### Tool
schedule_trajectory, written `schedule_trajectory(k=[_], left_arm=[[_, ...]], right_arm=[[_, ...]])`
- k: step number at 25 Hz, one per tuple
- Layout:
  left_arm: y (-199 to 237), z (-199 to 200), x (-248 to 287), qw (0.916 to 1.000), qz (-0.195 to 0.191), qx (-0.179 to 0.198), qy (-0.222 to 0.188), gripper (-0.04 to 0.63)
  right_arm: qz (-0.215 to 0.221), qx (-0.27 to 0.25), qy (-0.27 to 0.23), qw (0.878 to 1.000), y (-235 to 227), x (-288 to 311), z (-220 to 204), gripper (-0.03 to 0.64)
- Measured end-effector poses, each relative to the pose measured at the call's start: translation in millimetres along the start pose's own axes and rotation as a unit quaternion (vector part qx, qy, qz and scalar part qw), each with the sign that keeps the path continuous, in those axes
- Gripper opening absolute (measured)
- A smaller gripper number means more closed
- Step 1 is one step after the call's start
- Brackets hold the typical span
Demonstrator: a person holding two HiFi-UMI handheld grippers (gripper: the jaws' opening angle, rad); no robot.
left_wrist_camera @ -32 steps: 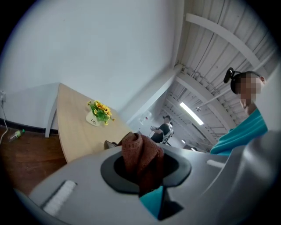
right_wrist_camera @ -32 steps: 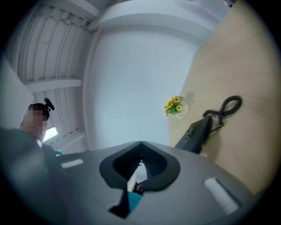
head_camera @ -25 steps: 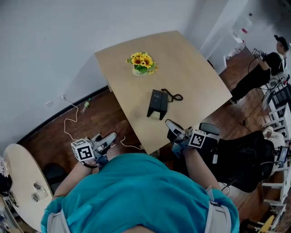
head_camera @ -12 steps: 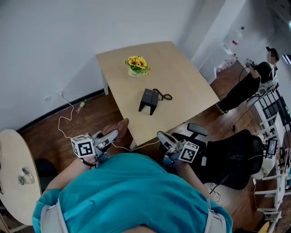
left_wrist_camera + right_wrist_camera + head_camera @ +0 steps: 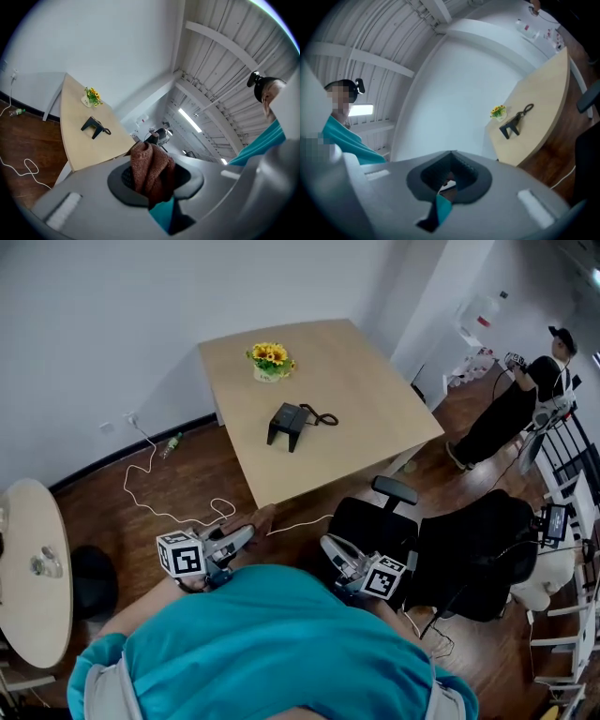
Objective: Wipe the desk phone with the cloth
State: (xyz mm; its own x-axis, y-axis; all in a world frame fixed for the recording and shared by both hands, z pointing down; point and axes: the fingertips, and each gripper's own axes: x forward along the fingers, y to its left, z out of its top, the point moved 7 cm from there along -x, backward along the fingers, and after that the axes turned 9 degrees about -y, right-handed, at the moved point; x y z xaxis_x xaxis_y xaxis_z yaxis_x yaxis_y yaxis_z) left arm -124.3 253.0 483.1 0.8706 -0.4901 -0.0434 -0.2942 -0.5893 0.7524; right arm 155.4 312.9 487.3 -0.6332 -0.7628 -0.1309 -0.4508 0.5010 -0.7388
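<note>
The black desk phone (image 5: 289,421) with its coiled cord lies in the middle of the light wooden table (image 5: 366,381). It also shows far off in the left gripper view as the desk phone (image 5: 93,126) and in the right gripper view as the desk phone (image 5: 513,123). My left gripper (image 5: 246,535) is held close to my body, well short of the table, shut on a reddish-brown cloth (image 5: 150,168) that bunches out between its jaws; the cloth (image 5: 262,518) pokes past its tip. My right gripper (image 5: 328,545) hangs beside it, shut with nothing in it.
A pot of sunflowers (image 5: 269,360) stands at the table's far side. A black office chair (image 5: 380,521) sits between me and the table's near right edge. A white cable (image 5: 159,507) trails over the wood floor. A round side table (image 5: 28,568) is at left; a person (image 5: 520,404) stands far right.
The table and phone have drawn away from me over the frames. Both grippers now hang over the floor, farther from the table's edge. Both stay shut.
</note>
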Motion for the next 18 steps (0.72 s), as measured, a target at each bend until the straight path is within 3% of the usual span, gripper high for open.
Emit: schedule_trajectory(k=[5, 10, 18], left_arm=[[-9, 9, -13, 0.9996, -0.018, 0.021, 0.003, 0.089], [-3, 37, -39, 0.9991, -0.018, 0.038, -0.003, 0.089], [9, 63, -65, 0.9992, -0.019, 0.022, -0.026, 0.089]], right_arm=[[0.017, -0.07, 0.022, 0.997, 33, 12, -5, 0.001], [0.019, -0.08, 0.003, 0.997, 53, 33, -17, 0.001], [0.016, -0.104, -0.006, 0.994, 73, 53, -25, 0.0]])
